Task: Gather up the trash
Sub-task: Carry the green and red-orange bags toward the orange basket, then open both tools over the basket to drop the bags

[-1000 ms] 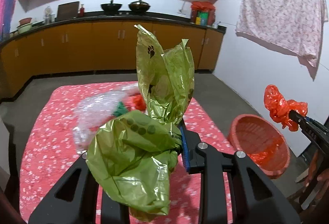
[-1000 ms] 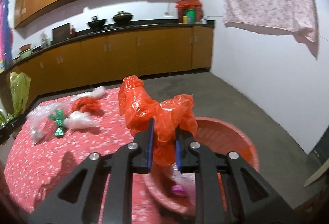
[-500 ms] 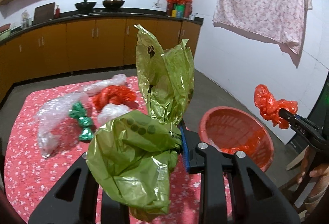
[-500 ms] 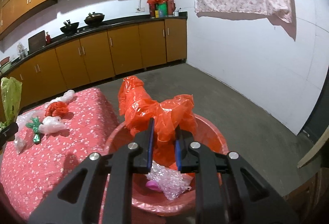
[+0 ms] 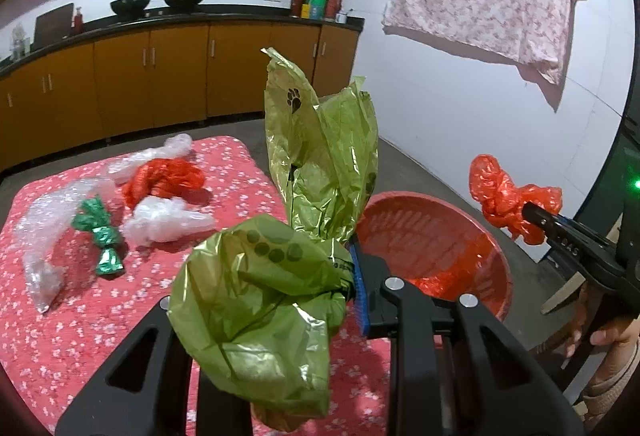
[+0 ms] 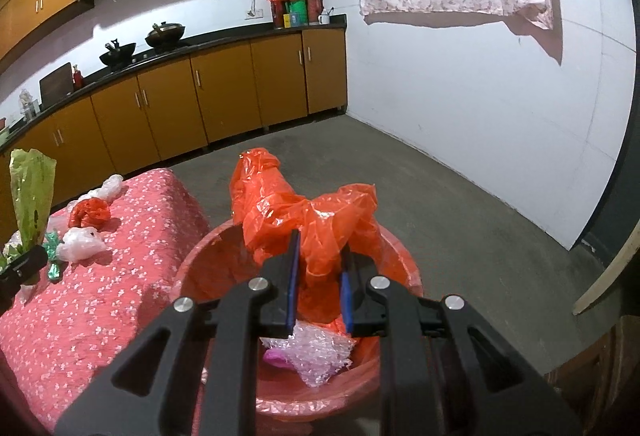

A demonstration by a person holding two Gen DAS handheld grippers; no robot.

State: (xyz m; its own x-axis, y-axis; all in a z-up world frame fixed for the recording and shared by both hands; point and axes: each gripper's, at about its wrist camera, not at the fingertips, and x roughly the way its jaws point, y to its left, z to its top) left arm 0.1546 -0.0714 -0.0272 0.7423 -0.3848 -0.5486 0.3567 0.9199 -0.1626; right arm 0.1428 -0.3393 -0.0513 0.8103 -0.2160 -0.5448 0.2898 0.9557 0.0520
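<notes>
Left wrist view is half blocked by the green bag [image 5: 280, 276], a crumpled olive-green plastic sack with paw prints that the left gripper [image 5: 320, 300] clamps between its fingers; the bag swells over the left finger and hides it almost wholly, so only the blue pad [image 5: 359, 292] of the other finger shows pressed against the plastic. Behind it, on the floral tablecloth [image 5: 80, 336], lie a crumpled red bag [image 5: 164, 179], a white bag [image 5: 168, 220], a green foil wrapper [image 5: 100, 232] and a strip of bubble wrap [image 5: 44, 236], near one another. Just beside the table's edge stands the red basket [image 5: 432, 236], its near rim cut off by the gripper frame. From the right wrist, the right gripper [image 6: 319, 286] pinches an orange-red bag [image 6: 308, 215] between fingers that stand narrowly apart with plastic bunched between them, held above the basket [image 6: 208, 256]. That bag hides much of the basket's inside; beneath the fingers some clear bubble wrap [image 6: 316, 352] and a small pink scrap [image 6: 274, 358], hard to make out, lie in it.
</notes>
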